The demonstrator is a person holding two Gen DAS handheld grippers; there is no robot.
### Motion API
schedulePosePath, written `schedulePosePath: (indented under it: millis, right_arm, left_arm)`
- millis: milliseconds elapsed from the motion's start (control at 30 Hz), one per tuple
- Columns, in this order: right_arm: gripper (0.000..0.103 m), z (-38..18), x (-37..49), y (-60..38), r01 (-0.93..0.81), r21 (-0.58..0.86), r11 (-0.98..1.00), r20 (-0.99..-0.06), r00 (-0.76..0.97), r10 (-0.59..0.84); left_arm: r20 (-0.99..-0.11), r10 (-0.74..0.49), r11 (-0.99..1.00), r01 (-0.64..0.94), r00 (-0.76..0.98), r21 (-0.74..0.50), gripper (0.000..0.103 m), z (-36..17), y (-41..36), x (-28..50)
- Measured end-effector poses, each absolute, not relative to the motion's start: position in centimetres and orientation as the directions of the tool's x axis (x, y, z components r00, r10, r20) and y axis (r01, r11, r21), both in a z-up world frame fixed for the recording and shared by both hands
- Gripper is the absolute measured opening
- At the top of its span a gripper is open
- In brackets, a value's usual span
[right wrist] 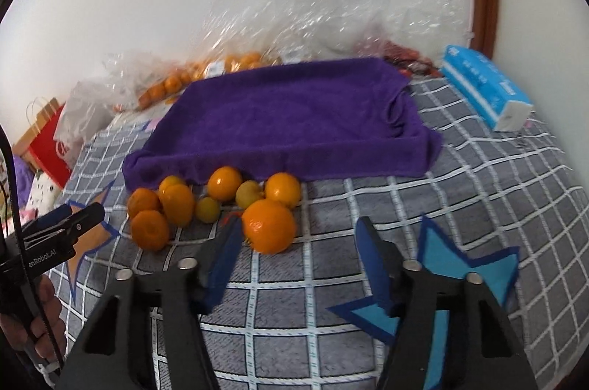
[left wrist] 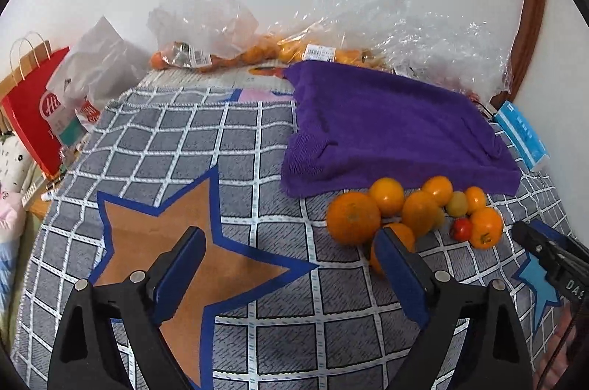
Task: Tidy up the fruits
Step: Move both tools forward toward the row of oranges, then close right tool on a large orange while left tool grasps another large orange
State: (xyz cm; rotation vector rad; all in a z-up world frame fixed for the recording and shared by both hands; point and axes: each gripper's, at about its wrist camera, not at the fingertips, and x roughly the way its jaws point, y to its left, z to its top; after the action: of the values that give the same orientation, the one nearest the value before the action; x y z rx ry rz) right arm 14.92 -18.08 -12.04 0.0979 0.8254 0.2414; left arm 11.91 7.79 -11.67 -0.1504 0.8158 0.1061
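The left gripper (left wrist: pixel 291 264) and right gripper (right wrist: pixel 298 250) each hovered with fingers spread wide, holding nothing, over the checked cloth (left wrist: pixel 235 147). Just beyond lay the cluster of oranges (right wrist: pixel 221 202) with a small red fruit (left wrist: pixel 462 228), against the purple towel (right wrist: pixel 291 117); bagged fruit (left wrist: pixel 235 56) sat farthest back

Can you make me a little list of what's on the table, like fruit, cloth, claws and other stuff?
fruit: loose pile of oranges, two small yellow-green fruits, one small red one
cloth: purple towel just behind the pile
left claw: open, empty, beside the fruit
right claw: open, empty, nearest the front orange
behind: clear bags of oranges
right edge: blue tissue pack
surface: grey checked tablecloth
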Motion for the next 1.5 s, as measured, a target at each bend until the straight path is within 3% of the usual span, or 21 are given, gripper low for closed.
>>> schedulePosePath:
  millis: [700,800,1133,1500]
  right_arm:
    - [0.049,-15.7,17.7,-15.5,-0.211,0.17,0.963,-0.768,0.583,0.264]
    - [0.041,-16.0,17.9,-15.2,-0.22,0.172,0.96,-0.764,0.586,0.271]
    - [0.04,-15.2,15.9,-16.4,-0.19,0.07,0.979,-0.742,0.646,0.178]
    - [0.041,-15.8,15.8,-17.7,-0.167,0.076,0.983,-0.746,0.644,0.167]
  left_arm:
    - [-0.75,-0.069,0.985,-0.074,0.658,-0.156,0.091,-13.6,8.3,12.1]
    - [-0.745,-0.058,0.989,-0.064,0.665,-0.134,0.091,-14.0,8.0,11.8]
    - [-0.746,-0.026,0.991,-0.082,0.665,-0.107,0.091,-14.3,8.0,11.4]
    - [-0.772,0.004,0.985,-0.137,0.636,-0.107,0.088,-15.3,8.4,11.7]
